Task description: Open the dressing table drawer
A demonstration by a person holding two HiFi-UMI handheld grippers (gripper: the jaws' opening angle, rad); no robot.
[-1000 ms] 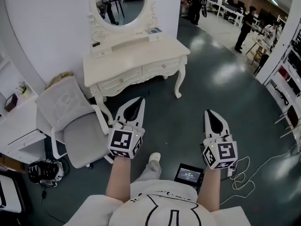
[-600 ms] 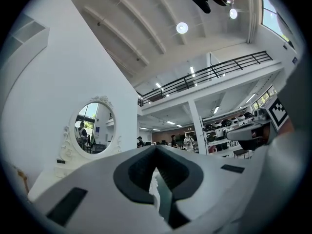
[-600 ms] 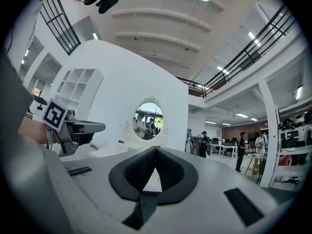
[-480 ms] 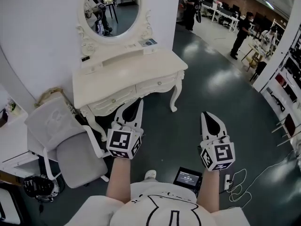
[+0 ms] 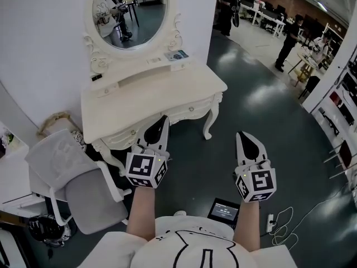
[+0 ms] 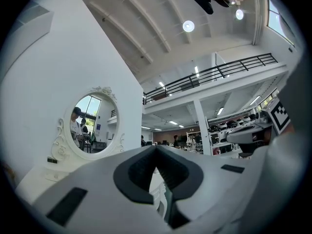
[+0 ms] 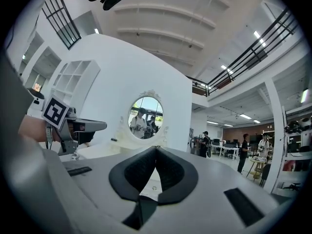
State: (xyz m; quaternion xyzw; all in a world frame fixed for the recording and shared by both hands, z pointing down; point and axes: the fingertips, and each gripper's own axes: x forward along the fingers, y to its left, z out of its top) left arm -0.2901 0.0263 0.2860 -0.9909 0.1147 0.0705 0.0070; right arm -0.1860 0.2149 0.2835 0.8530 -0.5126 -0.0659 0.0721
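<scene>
Probably lab hall; workbenches [image 5: 271, 17], mezzanine railing [image 6: 214, 72].

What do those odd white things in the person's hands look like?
Two matching tools: the left gripper and right gripper are white, tapering to pointed fingers with black pads. Each carries a cube printed with black-and-white square markers. The person wears a white top.

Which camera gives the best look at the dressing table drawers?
The head view: the drawer fronts and their knobs show from above. The right gripper view shows only a sliver between its jaws; the left gripper view shows the mirror, no drawers.
</scene>
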